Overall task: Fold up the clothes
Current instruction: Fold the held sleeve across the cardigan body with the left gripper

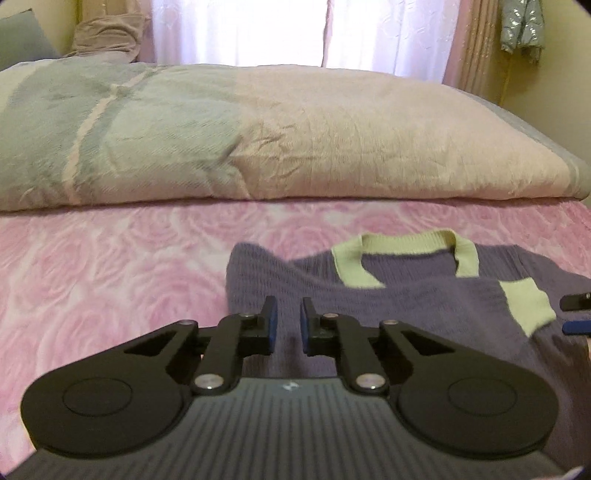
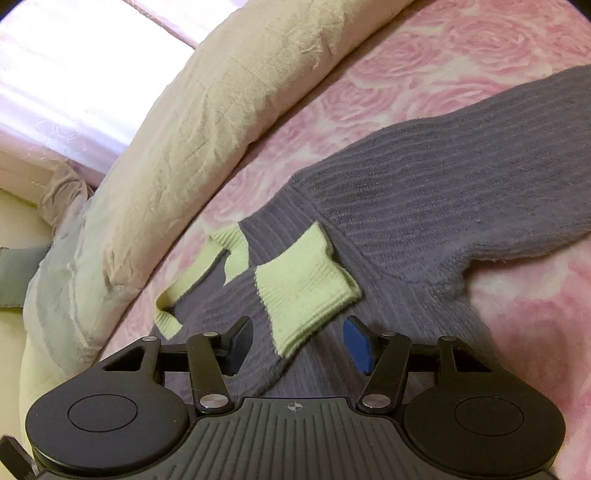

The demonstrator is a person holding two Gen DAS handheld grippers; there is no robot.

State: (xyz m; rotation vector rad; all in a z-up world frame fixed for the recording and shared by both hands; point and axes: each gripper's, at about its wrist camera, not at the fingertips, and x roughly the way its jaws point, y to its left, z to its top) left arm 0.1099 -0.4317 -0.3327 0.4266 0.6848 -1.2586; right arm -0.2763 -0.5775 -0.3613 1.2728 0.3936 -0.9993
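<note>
The sweater (image 1: 406, 306) lies flat on the bed (image 1: 110, 266), collar (image 1: 402, 254) toward the folded quilt (image 1: 295, 140) that lies behind it. One sleeve is folded across the body, its cuff (image 2: 303, 284) just beside the collar. Curtains (image 1: 295, 33) hang behind the quilt.

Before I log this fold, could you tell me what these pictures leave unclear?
- Sweater hem: left view, hidden behind left gripper.
- Far sleeve's end: right view, cut by the frame edge.
- Right gripper: open; whether it touches the cuff is unclear.
</note>
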